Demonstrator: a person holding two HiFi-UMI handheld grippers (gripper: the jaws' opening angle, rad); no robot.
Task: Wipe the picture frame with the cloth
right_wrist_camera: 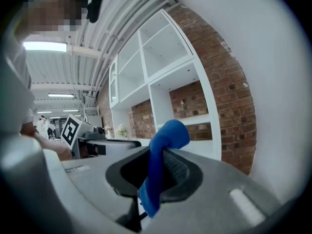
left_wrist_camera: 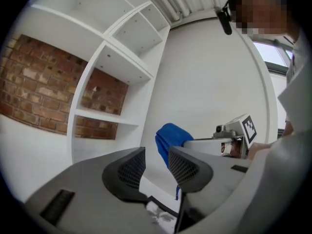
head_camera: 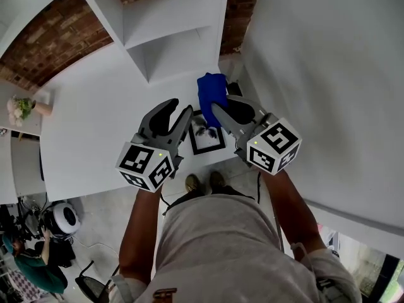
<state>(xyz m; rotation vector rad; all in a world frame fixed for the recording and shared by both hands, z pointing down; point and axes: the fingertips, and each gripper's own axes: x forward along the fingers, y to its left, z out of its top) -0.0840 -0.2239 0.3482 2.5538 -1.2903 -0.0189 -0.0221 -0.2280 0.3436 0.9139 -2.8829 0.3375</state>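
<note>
While both grippers hang above the white table (head_camera: 95, 131), the left gripper (head_camera: 178, 115) has its fingers (left_wrist_camera: 127, 169) released: they stand apart with nothing pressed between them, and only a corner of the picture frame (head_camera: 207, 137) shows beneath the gap. That frame lies flat on the table near its front edge, below the fingers of both hands and between them, its long axis seemingly running away from the person. Just right of it, the blue cloth (head_camera: 211, 92) is clenched in the right gripper (head_camera: 225, 110), a fold standing up past the fingertips and a tail drooping under them, over the frame's far right corner. Judging from this, the frame lies downward from the cloth, so the right hand must lower and tip toward it to wipe. The empty left hand looks about equally near and free to steady the frame's left edge.
</note>
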